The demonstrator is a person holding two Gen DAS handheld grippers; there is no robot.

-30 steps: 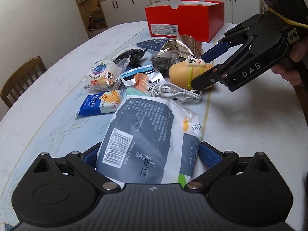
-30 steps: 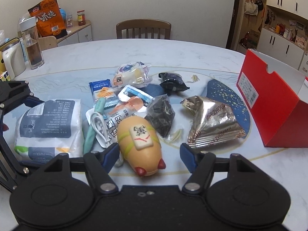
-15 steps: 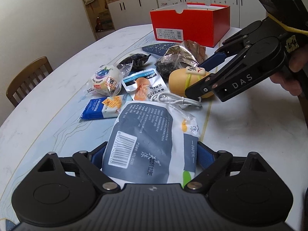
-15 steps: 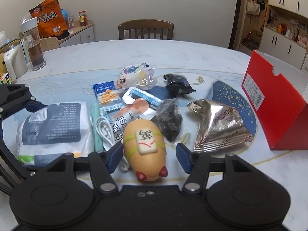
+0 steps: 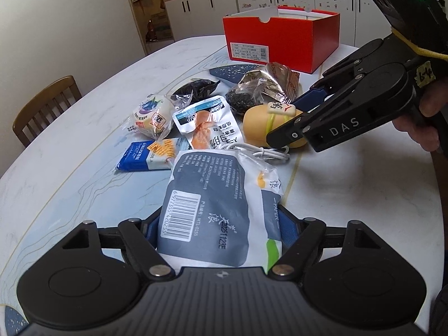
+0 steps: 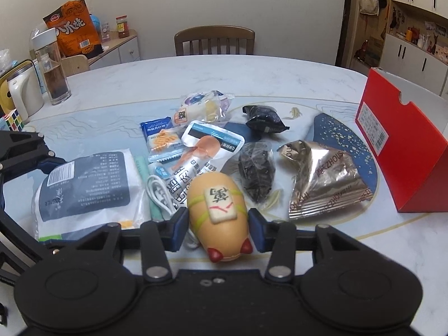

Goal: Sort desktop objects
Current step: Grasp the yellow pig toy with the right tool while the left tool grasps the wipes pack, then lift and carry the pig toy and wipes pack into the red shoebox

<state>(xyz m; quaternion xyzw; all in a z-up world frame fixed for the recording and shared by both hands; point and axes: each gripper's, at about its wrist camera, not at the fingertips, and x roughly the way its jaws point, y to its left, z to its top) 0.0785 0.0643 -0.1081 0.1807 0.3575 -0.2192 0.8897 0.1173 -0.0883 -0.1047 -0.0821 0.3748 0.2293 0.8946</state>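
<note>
From the left wrist view, the left gripper (image 5: 218, 232) is seen low and near, its jaws set either side of a grey-and-white tissue pack (image 5: 217, 210) that lies flat on the surface (image 5: 70, 151); the blue pads appear to touch the pack's sides, so it is judged to be held, though not lifted. Farther off to the right, the right gripper (image 5: 291, 123) is seen closed around a yellow plush toy (image 5: 259, 121) bearing a mahjong tile. Beyond them a heap of snack packets, a white cable (image 5: 266, 154) and a foil bag (image 5: 268, 79) is left unsorted, and the red box (image 5: 280, 42) stands at the far end; its inside cannot be seen. From the right wrist view, the jaws are shown narrowed onto the toy (image 6: 217, 212), both pads (image 6: 179, 229) touching its flanks, with the toy resting on or just above the surface. The box (image 6: 400, 151) stands well apart at the far right. Sorting is judged to be at an early stage: two items are gripped, none is seen put away, and nearly all of the pile remains.
</note>
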